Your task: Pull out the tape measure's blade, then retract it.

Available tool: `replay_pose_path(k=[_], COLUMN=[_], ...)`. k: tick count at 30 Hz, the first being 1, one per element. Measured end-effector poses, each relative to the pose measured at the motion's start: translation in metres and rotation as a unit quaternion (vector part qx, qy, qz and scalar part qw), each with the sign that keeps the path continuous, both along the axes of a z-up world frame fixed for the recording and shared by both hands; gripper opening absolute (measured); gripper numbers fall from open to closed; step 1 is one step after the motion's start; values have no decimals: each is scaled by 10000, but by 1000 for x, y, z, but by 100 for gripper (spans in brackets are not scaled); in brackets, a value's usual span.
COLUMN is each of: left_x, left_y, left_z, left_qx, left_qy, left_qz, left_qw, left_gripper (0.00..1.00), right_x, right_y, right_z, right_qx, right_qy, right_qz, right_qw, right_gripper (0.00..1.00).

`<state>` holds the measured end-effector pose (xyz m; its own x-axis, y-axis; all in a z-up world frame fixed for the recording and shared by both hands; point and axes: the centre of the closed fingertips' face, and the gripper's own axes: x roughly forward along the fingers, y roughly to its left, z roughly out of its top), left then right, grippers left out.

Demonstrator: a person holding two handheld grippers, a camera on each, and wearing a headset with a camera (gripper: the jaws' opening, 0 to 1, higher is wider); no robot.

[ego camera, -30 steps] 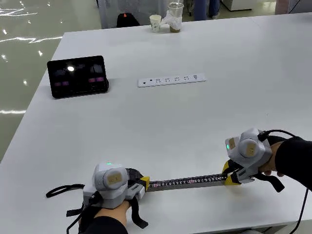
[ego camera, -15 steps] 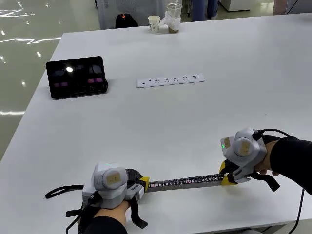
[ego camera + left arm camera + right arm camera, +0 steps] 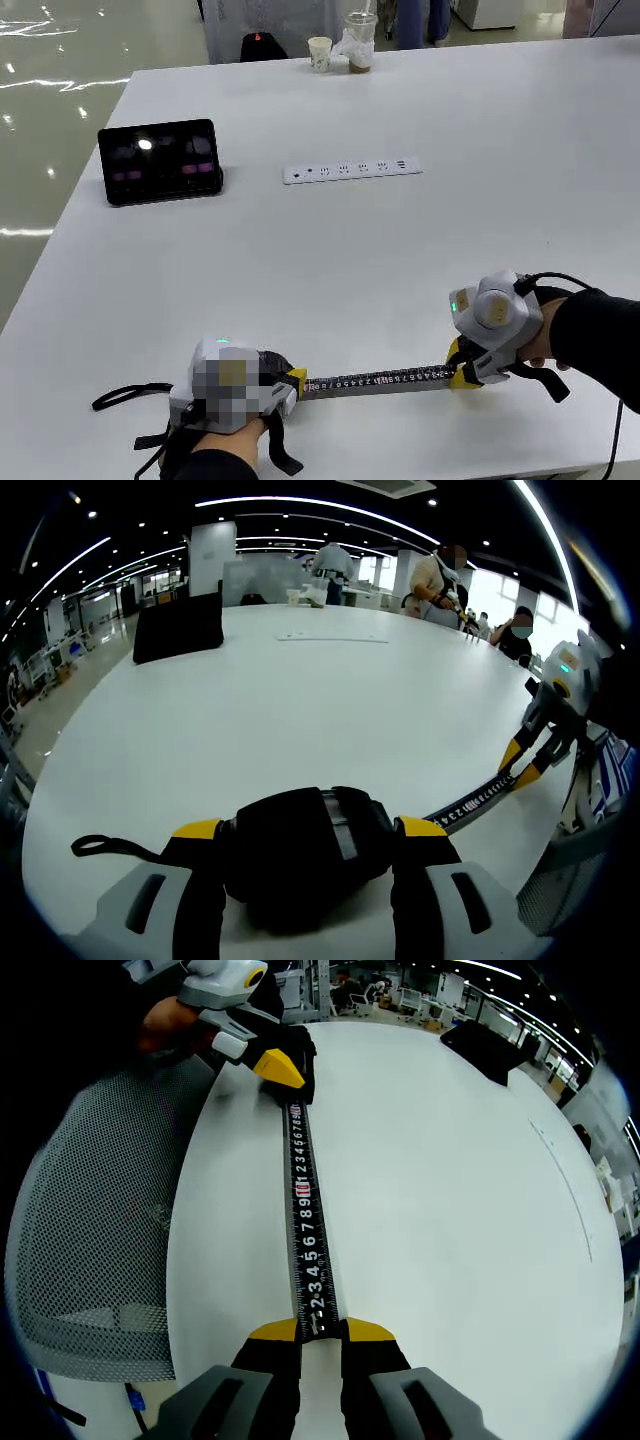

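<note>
L gripper [image 3: 310,832] was seen clenched on the tape measure case [image 3: 300,858], the black body wedged btw. the two yellow-tipped jaws and touched on both sides. In head view the L gripper [image 3: 286,381] was held low at the near-left of the white table [image 3: 350,260]. Whether the case rested on the top or hung just above it could not be told. A black strap [image 3: 125,392] was trailed on the table to the left of it.

R gripper [image 3: 320,1330] was closed on the free end of the blade [image 3: 305,1220], yellow tips pinched in against it over the first numerals, the very end hidden btw. them. In head view the R gripper [image 3: 461,374] was found at the near-right of the table, well apart from the L one, w/ a dark sleeve [image 3: 600,335] behind it.

The blade was drawn out straight from case to R gripper, printed side up, low along the tabletop near its front edge.

Farther out, a white power strip [image 3: 352,169] was laid mid-table. A dark tablet [image 3: 160,160] was propped to the left of it. A paper cup [image 3: 320,50] and a clear plastic cup [image 3: 360,30] were stood at the far edge. In right gripper view a grey mesh chair back [image 3: 90,1220] was seen just beside the table edge.
</note>
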<state>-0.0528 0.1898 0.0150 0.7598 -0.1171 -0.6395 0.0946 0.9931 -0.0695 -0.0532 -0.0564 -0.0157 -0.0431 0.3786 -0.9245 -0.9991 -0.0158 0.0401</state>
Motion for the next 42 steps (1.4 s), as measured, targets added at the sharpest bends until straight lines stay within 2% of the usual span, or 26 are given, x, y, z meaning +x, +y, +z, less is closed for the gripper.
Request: replay_pose_path(k=[13, 42], left_x=[0, -1], left_y=[0, 0], left_z=[0, 0], left_qx=[0, 3], left_qy=[24, 46], left_qz=[-12, -28], left_qw=[10000, 10000], left_gripper=[62, 62], right_x=[-1, -4], right_y=[6, 22], right_z=[1, 1], right_qx=[35, 145], right_qy=[-31, -37], right_qz=[50, -92], right_qw=[10000, 9998], right_gripper=[12, 12])
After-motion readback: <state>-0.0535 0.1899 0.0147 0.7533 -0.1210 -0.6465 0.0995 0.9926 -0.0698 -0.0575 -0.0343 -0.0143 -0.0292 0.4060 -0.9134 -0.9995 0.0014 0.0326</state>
